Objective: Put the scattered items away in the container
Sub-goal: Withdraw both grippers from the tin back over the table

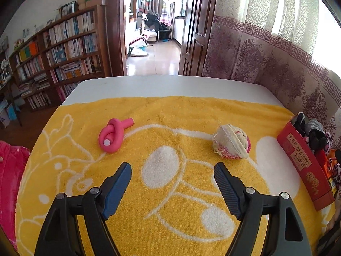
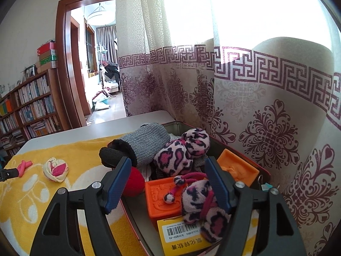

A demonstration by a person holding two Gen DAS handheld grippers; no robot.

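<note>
A knotted pink foam roller (image 1: 114, 134) and a rolled cream-and-pink sock ball (image 1: 231, 141) lie on the yellow towel (image 1: 170, 115). My left gripper (image 1: 172, 176) is open and empty, hovering over the towel short of both. The red box (image 1: 307, 166) stands at the right edge. In the right wrist view my right gripper (image 2: 166, 178) is open over the box (image 2: 132, 215), above a leopard-print mitten (image 2: 200, 200). The box also holds a grey-and-black glove (image 2: 140, 147), another leopard mitten (image 2: 181, 151), orange blocks (image 2: 162, 194), a red ball (image 2: 133, 181) and a yellow carton (image 2: 183, 232). The roller (image 2: 24, 166) and sock ball (image 2: 56, 169) show at far left.
The towel covers a white table (image 1: 170, 85). A patterned curtain (image 2: 255, 106) hangs close behind the box. A pink garment (image 1: 10, 175) lies at the table's left edge. A bookshelf (image 1: 53, 59) and an open doorway (image 1: 153, 42) are beyond.
</note>
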